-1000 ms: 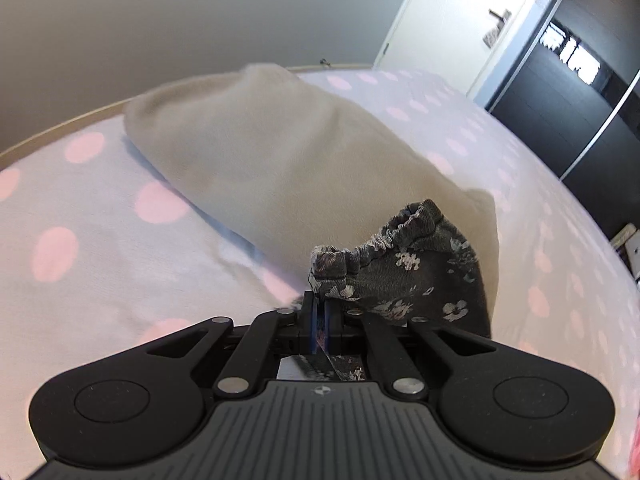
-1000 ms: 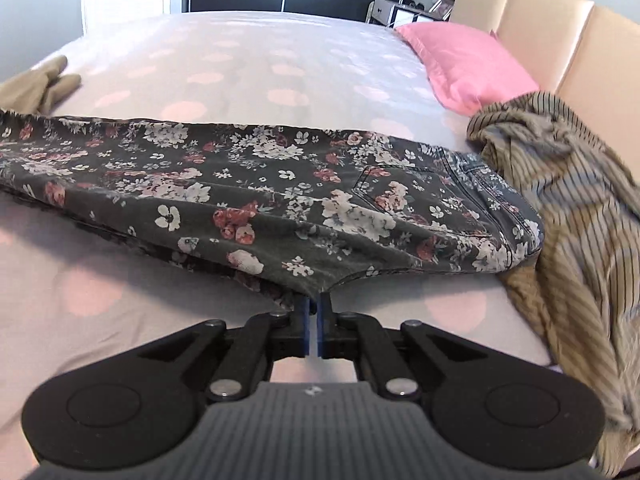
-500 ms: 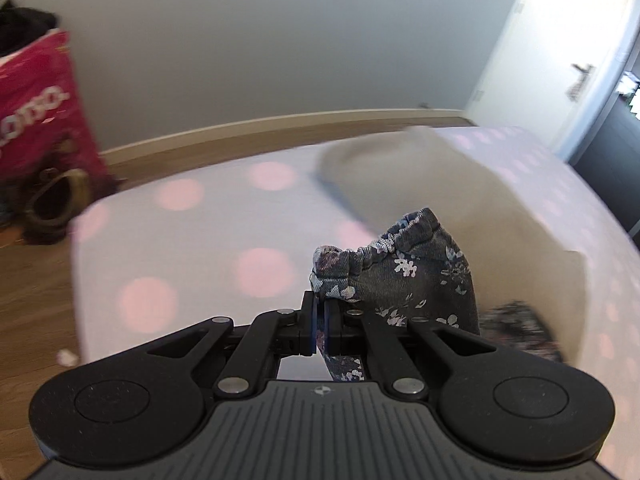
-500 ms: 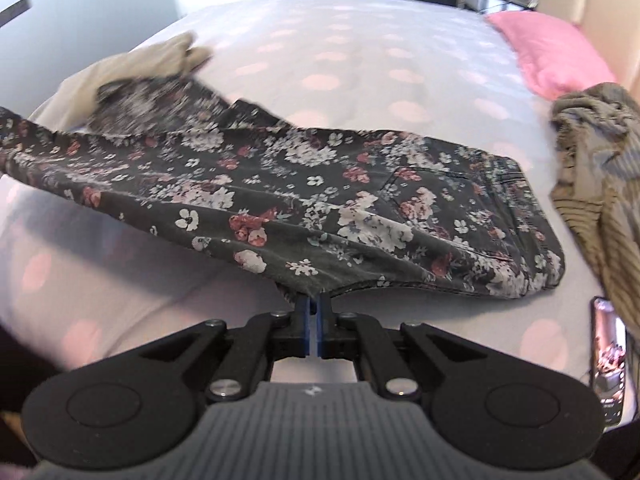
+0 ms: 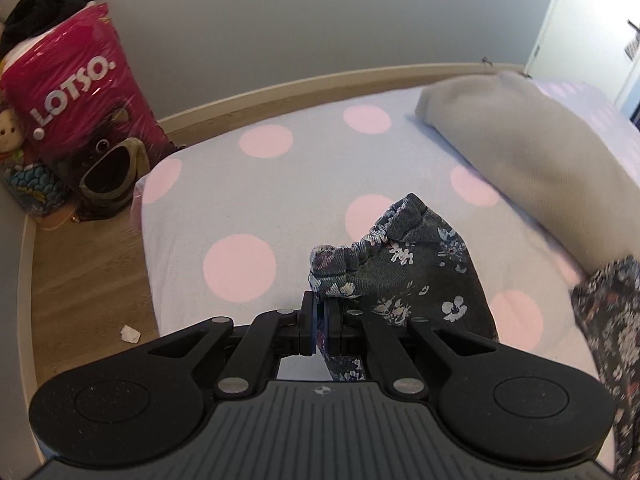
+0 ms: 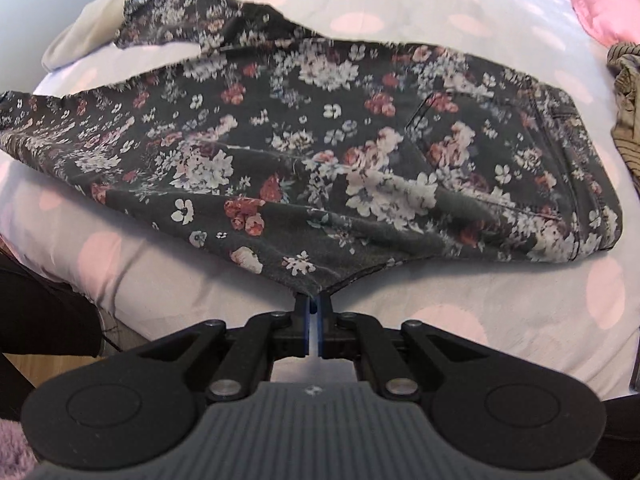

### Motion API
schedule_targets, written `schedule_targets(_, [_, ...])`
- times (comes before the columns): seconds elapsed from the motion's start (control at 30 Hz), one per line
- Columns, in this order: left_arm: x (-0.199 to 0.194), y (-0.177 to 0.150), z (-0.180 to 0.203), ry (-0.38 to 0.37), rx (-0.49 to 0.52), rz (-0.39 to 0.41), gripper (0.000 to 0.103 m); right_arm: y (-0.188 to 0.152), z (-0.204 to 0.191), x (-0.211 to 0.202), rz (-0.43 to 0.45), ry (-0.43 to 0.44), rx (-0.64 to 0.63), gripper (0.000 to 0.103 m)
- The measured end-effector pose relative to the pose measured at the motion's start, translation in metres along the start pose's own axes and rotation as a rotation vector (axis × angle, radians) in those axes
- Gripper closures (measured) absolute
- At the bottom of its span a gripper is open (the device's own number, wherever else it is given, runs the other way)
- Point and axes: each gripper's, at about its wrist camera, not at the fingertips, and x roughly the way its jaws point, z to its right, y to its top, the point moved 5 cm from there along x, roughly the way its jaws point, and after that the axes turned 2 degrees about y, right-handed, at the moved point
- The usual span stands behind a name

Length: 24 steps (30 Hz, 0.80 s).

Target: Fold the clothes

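Note:
Dark floral trousers (image 6: 320,152) lie spread across the polka-dot bed (image 6: 500,312), waist to the right, legs to the left. My right gripper (image 6: 314,304) is shut on their near edge at the crotch. My left gripper (image 5: 319,312) is shut on a gathered elastic cuff of the floral trousers (image 5: 400,264), held above the bed (image 5: 260,184) near its foot corner. More of the floral cloth hangs at the right of the left wrist view (image 5: 608,320).
A beige garment (image 5: 532,160) lies on the bed beyond the cuff; it also shows in the right wrist view (image 6: 100,12). A pink pillow (image 6: 600,0) and a striped garment (image 6: 628,112) lie at the right. A pink LOTSO bag (image 5: 76,84) stands on the wooden floor (image 5: 88,280).
Both grippers have pulled back toward the bed's foot with the trousers. The left view swung left, showing the floor and bag. One trouser leg now lies over the beige garment.

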Motion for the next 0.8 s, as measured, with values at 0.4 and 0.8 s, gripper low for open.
schedule_targets(0.4, [0.013,-0.005,-0.003,0.08,0.103,-0.011,0.099,0.003,0.011,-0.003,-0.054,-0.029,0.01,0.092])
schedule_targets(0.8, [-0.007,-0.011,0.058,-0.05,0.227,0.041,0.088,0.046,0.073,-0.035,0.004,-0.157,-0.005,0.081])
